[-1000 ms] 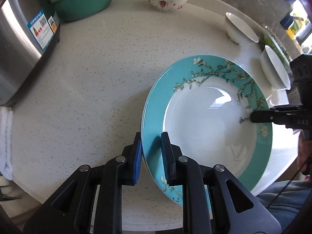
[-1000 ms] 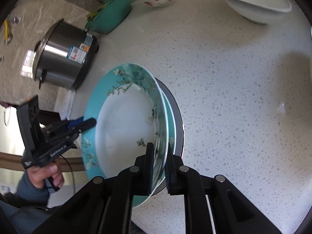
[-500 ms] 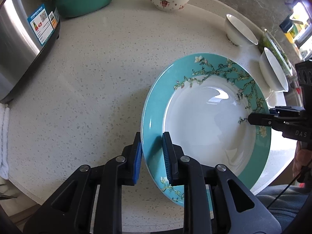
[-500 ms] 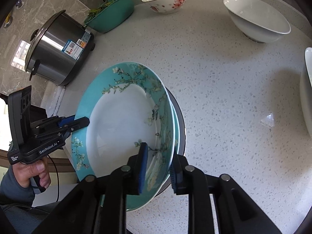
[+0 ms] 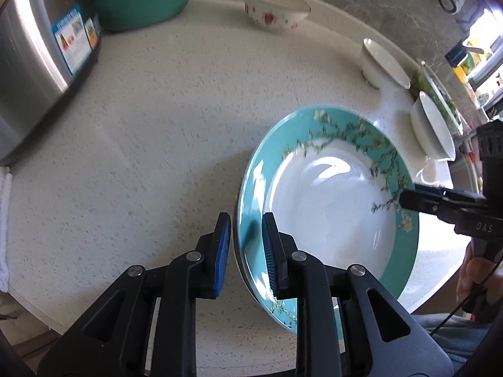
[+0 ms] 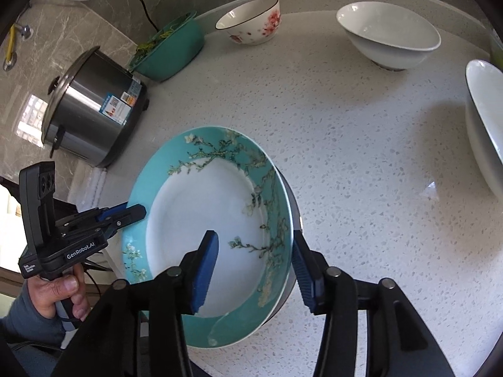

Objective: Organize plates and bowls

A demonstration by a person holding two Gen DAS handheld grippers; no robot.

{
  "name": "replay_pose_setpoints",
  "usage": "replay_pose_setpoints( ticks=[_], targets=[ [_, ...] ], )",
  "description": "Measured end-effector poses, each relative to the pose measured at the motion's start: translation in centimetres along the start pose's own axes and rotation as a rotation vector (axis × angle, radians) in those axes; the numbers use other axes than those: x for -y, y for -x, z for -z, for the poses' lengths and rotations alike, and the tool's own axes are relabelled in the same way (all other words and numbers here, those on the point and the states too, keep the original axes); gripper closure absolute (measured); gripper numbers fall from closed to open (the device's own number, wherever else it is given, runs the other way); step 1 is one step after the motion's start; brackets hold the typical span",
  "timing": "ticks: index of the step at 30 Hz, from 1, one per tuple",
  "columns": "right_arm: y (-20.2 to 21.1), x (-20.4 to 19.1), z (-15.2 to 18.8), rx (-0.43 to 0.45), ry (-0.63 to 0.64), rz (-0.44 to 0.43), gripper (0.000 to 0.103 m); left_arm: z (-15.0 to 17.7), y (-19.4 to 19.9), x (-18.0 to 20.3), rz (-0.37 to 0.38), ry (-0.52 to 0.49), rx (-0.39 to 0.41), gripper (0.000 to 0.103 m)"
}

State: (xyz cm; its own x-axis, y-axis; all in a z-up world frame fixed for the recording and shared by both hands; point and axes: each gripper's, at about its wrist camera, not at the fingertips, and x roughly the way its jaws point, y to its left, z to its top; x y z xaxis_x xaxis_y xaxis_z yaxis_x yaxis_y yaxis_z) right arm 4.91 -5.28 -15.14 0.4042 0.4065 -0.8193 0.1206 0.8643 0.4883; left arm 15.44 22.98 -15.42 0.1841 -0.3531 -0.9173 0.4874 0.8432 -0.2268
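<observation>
A teal plate with a white centre and blossom branches (image 5: 330,207) lies on a stack on the speckled counter; it also shows in the right wrist view (image 6: 204,216), with a darker plate rim (image 6: 294,207) beneath it. My left gripper (image 5: 245,248) is open, its blue pads either side of the plate's near rim without touching. My right gripper (image 6: 251,270) is open wide, its jaws straddling the opposite rim. A floral bowl (image 6: 251,20) and two white bowls (image 6: 389,36) (image 6: 485,119) stand farther back.
A steel rice cooker (image 6: 91,116) stands at the left, with a teal basin of greens (image 6: 169,50) behind it. A white cloth (image 5: 4,226) hangs at the counter's left edge. The counter's front edge (image 5: 433,289) runs close to the plate.
Both grippers have opened and let go of the teal plate's rim. The plate has settled onto the stack. The right jaws opened wider than the left.
</observation>
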Motion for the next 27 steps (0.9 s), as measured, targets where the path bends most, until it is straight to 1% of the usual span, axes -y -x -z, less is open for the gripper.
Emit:
replay_pose_setpoints(
  ticks=[1, 2, 3, 4, 5, 6, 7, 8, 9, 10, 11, 12, 13, 15, 17, 19, 20, 23, 25, 27],
  targets=[
    [0.4, 0.3, 0.1, 0.013, -0.016, -0.009, 0.052, -0.3, 0.7, 0.1, -0.002, -0.001, 0.020, 0.084],
    [1.2, 0.8, 0.2, 0.038, -0.041, -0.032, 0.051, -0.8, 1.6, 0.3, 0.014, -0.006, 0.050, 0.082],
    [2.1, 1.5, 0.2, 0.065, -0.067, -0.068, 0.050, -1.4, 2.3, 0.6, 0.036, -0.009, 0.065, 0.076],
    [3.0, 2.3, 0.3, 0.090, -0.093, -0.098, 0.044, -1.9, 2.7, 0.9, 0.059, -0.009, 0.070, 0.054],
    [4.3, 3.4, 0.3, 0.122, -0.124, -0.118, 0.038, -2.8, 3.5, 1.7, 0.115, -0.008, 0.081, 0.028],
    [5.7, 4.6, 0.3, 0.156, -0.154, -0.131, 0.036, -3.4, 3.9, 2.2, 0.148, -0.007, 0.094, 0.021],
    [7.2, 6.0, 0.3, 0.186, -0.185, -0.138, 0.033, -4.3, 4.8, 3.5, 0.212, -0.007, 0.126, 0.017],
    [8.6, 7.5, 0.3, 0.212, -0.216, -0.142, 0.032, -5.0, 5.2, 4.7, 0.260, -0.016, 0.140, 0.011],
    [10.0, 9.0, 0.6, 0.239, -0.250, -0.144, 0.031, -5.7, 5.5, 6.0, 0.309, -0.024, 0.145, 0.008],
    [11.5, 10.7, 1.0, 0.266, -0.286, -0.146, 0.028, -6.3, 5.5, 7.3, 0.361, -0.028, 0.145, 0.003],
    [13.1, 12.6, 1.4, 0.292, -0.324, -0.152, 0.022, -6.9, 5.3, 8.7, 0.410, -0.032, 0.140, 0.001],
    [14.4, 14.5, 1.8, 0.313, -0.355, -0.161, 0.019, -7.4, 5.0, 10.1, 0.447, -0.037, 0.128, 0.001],
    [15.5, 16.2, 2.1, 0.330, -0.380, -0.170, 0.017, -8.0, 4.3, 11.5, 0.467, -0.040, 0.109, 0.001],
    [17.4, 19.8, 2.4, 0.365, -0.417, -0.165, 0.017, -9.0, 2.7, 14.3, 0.471, -0.047, 0.070, 0.001],
    [18.3, 22.9, 2.3, 0.368, -0.454, -0.174, 0.017, -10.4, 0.4, 17.7, 0.474, -0.062, 0.044, 0.001],
    [18.4, 25.8, 2.2, 0.364, -0.491, -0.204, 0.017, -11.2, -1.5, 20.4, 0.461, -0.088, 0.018, 0.001],
    [18.2, 26.9, 2.1, 0.358, -0.500, -0.217, 0.017, -11.9, -3.2, 22.3, 0.450, -0.110, -0.007, 0.001],
    [16.8, 29.3, 1.2, 0.322, -0.504, -0.252, 0.017, -13.0, -7.0, 25.9, 0.411, -0.138, -0.056, 0.001],
    [15.7, 30.4, 0.3, 0.296, -0.507, -0.253, 0.017, -14.1, -9.4, 27.6, 0.375, -0.141, -0.082, 0.001],
    [14.9, 31.1, -0.6, 0.278, -0.494, -0.273, 0.018, -14.8, -11.0, 28.3, 0.341, -0.144, -0.079, 0.001]
  ],
)
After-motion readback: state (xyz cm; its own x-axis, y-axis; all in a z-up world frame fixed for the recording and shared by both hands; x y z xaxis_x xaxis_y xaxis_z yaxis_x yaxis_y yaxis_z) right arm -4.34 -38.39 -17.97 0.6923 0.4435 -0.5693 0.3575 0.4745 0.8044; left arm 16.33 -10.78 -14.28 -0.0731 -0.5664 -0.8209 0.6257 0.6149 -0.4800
